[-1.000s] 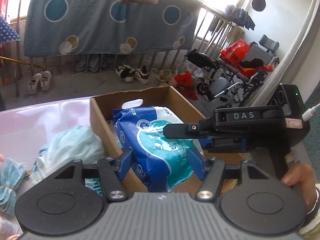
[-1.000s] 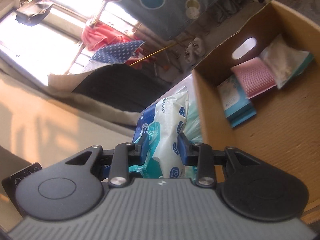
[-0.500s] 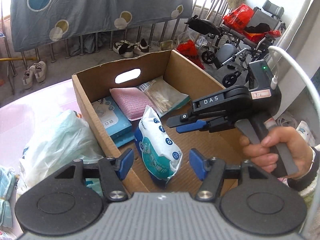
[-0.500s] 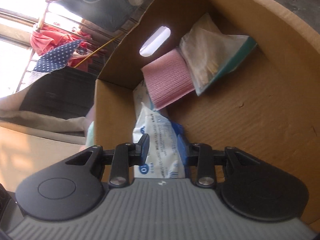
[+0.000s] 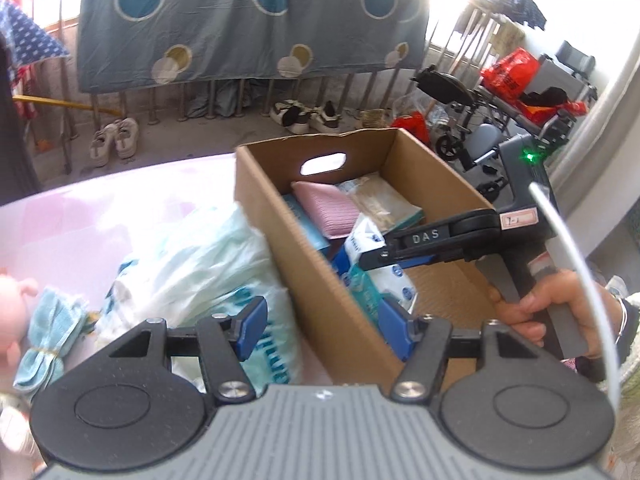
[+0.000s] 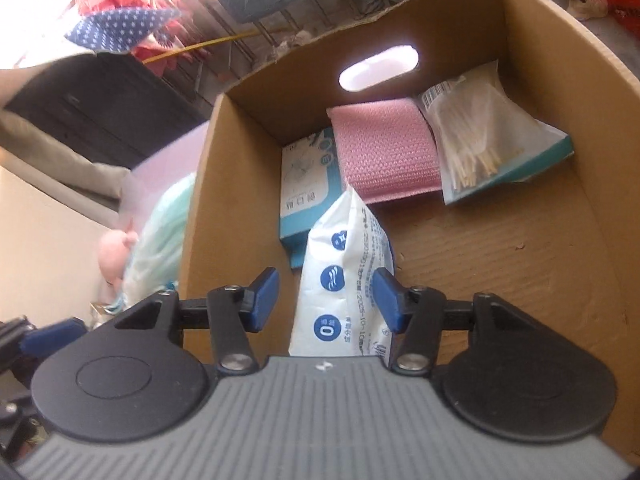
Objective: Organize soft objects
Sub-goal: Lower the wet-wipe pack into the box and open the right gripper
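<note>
1. My right gripper (image 6: 325,300) hangs inside the cardboard box (image 6: 224,208), and its jaws have just been opening. The wet-wipes pack (image 6: 344,280) stands between the pads; the left pad is clear of it, and the right pad sits right at its edge, so I judge the grip released.
2. My left gripper (image 5: 320,322) is spread wide with nothing held, straddling the box's near-left wall.
3. The risk I see: the pack stands on end, leaning against the teal packet (image 6: 306,184). Once I pull away it may topple onto the bare box floor, or catch on my right pad and lift out with me.
4. A second risk: my left jaws sit close to the box wall, and a nudge could shift the box while the pack is unsteady.
5. Farther in, against the far wall under the handle slot, lie the teal packet on the left, a pink cloth (image 6: 384,152) in the middle and a bag of cotton swabs (image 6: 480,136) on the right.
6. Outside the box to the left, on the pink tabletop (image 5: 80,220), wait a pale green bag (image 5: 200,264) and a bundled blue cloth (image 5: 52,332).
</note>
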Available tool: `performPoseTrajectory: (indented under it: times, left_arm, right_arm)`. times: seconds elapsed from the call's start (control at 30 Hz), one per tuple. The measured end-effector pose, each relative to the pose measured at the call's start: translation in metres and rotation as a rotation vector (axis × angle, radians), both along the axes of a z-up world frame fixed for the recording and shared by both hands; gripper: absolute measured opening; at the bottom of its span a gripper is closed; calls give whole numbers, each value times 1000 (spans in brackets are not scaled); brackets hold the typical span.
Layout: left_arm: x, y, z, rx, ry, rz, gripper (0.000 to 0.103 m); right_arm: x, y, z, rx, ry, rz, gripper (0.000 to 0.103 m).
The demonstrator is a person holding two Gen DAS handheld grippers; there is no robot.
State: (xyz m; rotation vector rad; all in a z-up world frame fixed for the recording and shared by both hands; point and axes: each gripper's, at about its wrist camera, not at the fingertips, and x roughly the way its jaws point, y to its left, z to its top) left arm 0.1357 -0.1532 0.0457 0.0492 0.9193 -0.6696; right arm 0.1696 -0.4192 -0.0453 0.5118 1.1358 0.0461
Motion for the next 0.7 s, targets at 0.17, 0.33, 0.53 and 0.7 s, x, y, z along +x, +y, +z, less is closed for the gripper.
performPoseTrajectory:
  times: [0.17,0.33,0.53,0.7]
  left_arm:
    - [-6,38,-7,-26,36,51,63]
    - [-9,59,-16,-38,56,68,63]
    - [-13,64,-30,-14,73,73,63]
    - [-13,67,-37,-10,91,86,63]
  right_arm:
    - [-18,-37,-1,16,6,-88,38]
    - [-28,-72,-23,15,81,-192,39]
    - [-24,-84,-42,144,76,-261,39]
    - [-9,-54,-43,160,94,-135,35]
